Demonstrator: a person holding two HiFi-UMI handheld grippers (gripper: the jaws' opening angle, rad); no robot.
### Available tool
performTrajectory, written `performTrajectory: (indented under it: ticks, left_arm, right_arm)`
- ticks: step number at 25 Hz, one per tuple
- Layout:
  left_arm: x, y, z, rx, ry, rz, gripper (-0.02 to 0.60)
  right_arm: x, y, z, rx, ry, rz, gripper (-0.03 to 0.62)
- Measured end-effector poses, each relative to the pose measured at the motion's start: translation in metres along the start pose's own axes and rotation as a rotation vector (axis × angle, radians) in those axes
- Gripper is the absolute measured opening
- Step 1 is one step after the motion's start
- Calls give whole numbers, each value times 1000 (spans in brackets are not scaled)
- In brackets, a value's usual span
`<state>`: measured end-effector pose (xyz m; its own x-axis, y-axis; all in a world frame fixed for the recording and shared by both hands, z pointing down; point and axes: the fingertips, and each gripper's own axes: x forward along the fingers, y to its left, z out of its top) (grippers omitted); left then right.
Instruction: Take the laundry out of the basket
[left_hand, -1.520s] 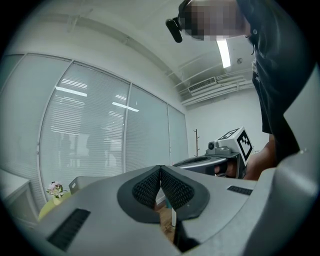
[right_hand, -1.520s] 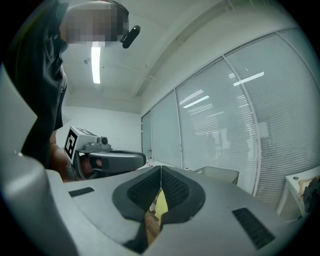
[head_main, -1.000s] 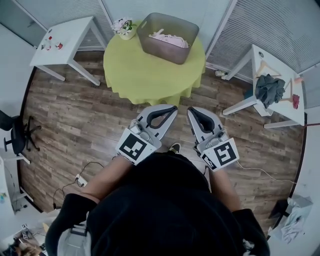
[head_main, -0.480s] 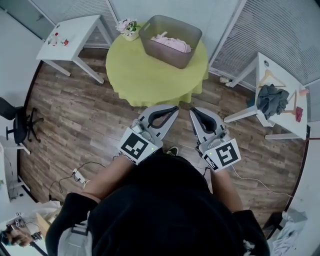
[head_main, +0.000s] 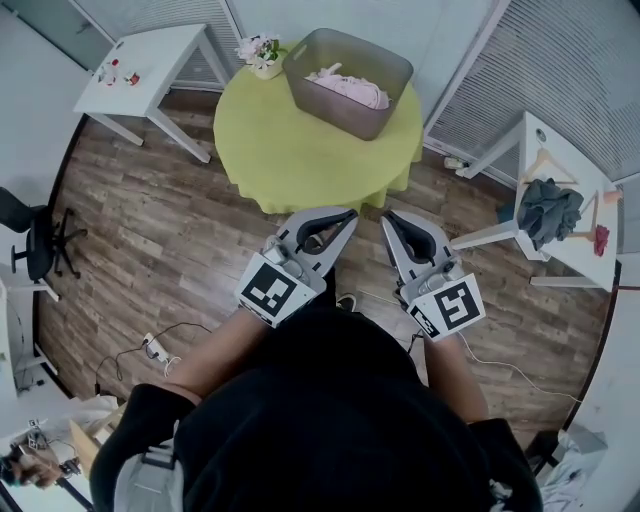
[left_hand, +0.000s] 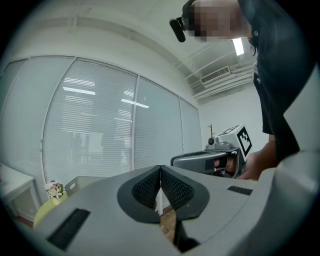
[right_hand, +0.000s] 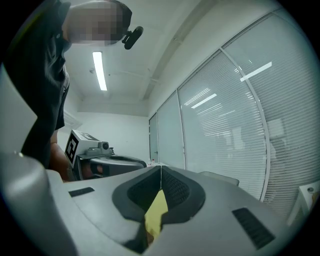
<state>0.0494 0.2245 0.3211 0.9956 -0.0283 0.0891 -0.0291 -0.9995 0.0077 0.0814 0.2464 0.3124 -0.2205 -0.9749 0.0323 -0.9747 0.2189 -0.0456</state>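
Observation:
A grey laundry basket (head_main: 345, 102) stands at the far side of a round yellow-green table (head_main: 290, 150), with pink laundry (head_main: 350, 88) lying inside it. My left gripper (head_main: 347, 215) is held close to my body, short of the table's near edge, its jaws shut with nothing between them. Beside it, my right gripper (head_main: 390, 218) is shut and empty too. In the left gripper view the basket (left_hand: 80, 183) peeks over the jaws, and the right gripper (left_hand: 212, 161) shows to the side. The right gripper view shows the yellow table (right_hand: 156, 215) through the gap behind the jaws.
A small flower pot (head_main: 262, 55) sits on the table left of the basket. A white side table (head_main: 150, 60) stands at far left. Another white table (head_main: 560, 200) at right carries a dark garment (head_main: 548, 212) and hangers. An office chair (head_main: 30, 240) stands at left; cables lie on the wood floor.
The table and basket have drifted slightly right and nearer in the head view as I step closer. Both grippers stay shut in front of my body.

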Motion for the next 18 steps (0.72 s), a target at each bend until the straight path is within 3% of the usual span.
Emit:
performTrajectory:
  ticks: [18]
  left_arm:
    - [62,132,-4,-51,-24,7,11]
  right_arm:
    - [121,-78,-4,-13,64,19,23]
